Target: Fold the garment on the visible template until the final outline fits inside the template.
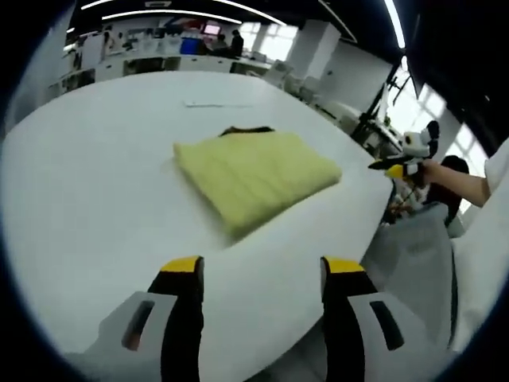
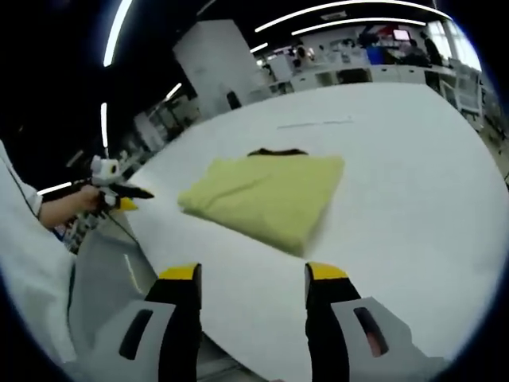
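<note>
A yellow garment (image 1: 256, 177) lies folded into a thick rectangle in the middle of the white table (image 1: 87, 183). A dark strip (image 1: 246, 130) pokes out from under its far edge. In the left gripper view my left gripper (image 1: 262, 270) stands open over the table's near edge, short of the garment, with nothing between its jaws. The right gripper (image 1: 406, 157) hangs off the table's right side in a hand. In the right gripper view the garment (image 2: 266, 195) and the dark strip (image 2: 277, 151) lie ahead of my open, empty right gripper (image 2: 253, 274). The left gripper (image 2: 111, 191) is at the left, off the table.
A faint thin line (image 1: 215, 104) marks the table beyond the garment. The table's curved edge (image 1: 374, 215) drops to a grey chair (image 1: 406, 255). A person's white sleeve (image 2: 28, 263) is at the left. Office desks (image 1: 159, 56) stand far behind.
</note>
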